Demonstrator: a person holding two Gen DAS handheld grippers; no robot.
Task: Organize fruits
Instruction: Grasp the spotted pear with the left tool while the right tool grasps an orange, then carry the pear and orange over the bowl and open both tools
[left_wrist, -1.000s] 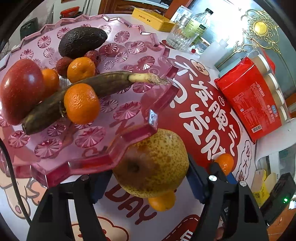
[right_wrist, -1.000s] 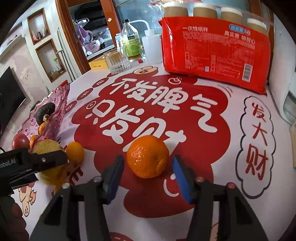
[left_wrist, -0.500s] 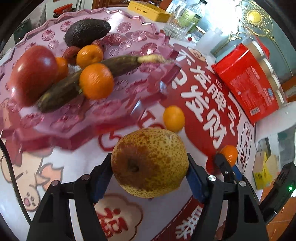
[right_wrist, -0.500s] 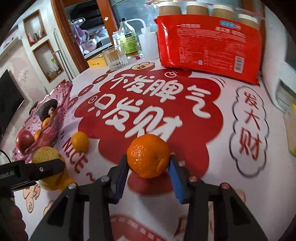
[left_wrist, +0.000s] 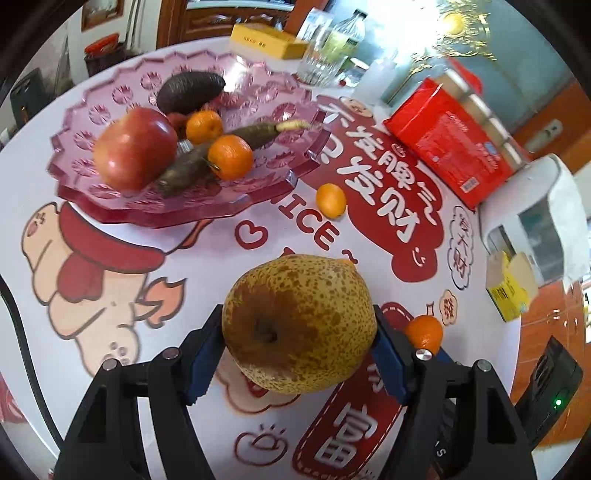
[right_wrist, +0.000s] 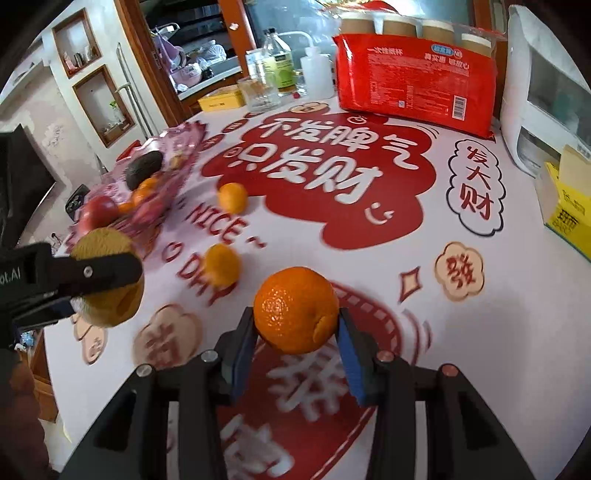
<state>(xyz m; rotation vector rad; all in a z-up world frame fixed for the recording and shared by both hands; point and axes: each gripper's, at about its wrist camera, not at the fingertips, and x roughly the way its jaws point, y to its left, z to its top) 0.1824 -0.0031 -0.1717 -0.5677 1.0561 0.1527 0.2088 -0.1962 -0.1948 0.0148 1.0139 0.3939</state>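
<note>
- Left wrist view: the left gripper (left_wrist: 297, 360) is raised above the desk (left_wrist: 207, 266); its fingers (left_wrist: 201, 363) clamp a speckled pear (left_wrist: 298, 323) from both sides.
- The pear hides most of a small orange behind it; only a sliver shows at the pear's top edge.
- The pink glass tray (left_wrist: 92, 201) lies ahead and to the left, well apart from the pear. It carries an apple (left_wrist: 135, 147), an avocado (left_wrist: 191, 91), a dark banana (left_wrist: 218, 155) and two mandarins.
- One loose mandarin (left_wrist: 331, 200) lies on the desk just beside the tray's rim.
- Right wrist view: the right gripper (right_wrist: 295, 345) is lifted clear of the desk; its blue pads (right_wrist: 242, 354) grip an orange (right_wrist: 296, 309).
- The left gripper with the pear enters at the left edge, partly cut off.
- Two mandarins on the desk and the tray are motion-blurred; tray contents are hard to resolve here.
</note>
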